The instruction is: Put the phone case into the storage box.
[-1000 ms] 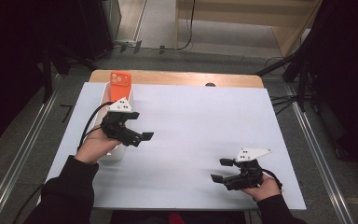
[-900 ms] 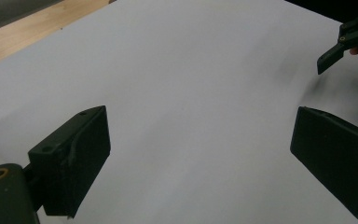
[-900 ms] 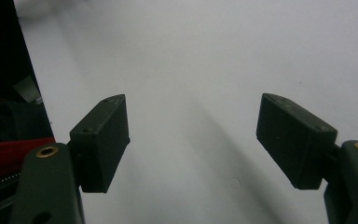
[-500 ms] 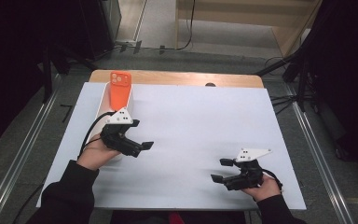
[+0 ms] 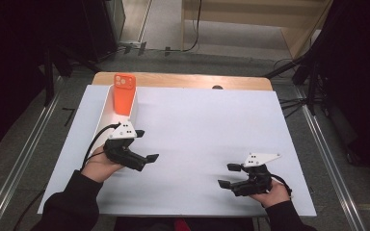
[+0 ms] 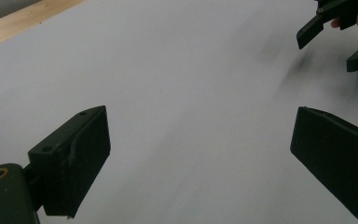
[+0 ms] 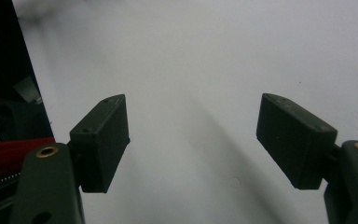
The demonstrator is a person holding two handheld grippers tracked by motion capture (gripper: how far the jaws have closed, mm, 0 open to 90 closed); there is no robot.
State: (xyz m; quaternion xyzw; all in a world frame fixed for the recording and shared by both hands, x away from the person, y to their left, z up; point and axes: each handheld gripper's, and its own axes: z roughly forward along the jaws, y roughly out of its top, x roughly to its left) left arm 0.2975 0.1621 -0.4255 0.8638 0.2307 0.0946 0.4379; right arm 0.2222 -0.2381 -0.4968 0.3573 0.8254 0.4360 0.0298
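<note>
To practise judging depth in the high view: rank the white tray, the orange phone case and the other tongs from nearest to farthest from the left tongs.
1. White tray: right beside the left tongs, just behind them along the table's left side.
2. Orange phone case: leaning in the tray's far end.
3. Right tongs: across the table, near its front right edge.
</note>
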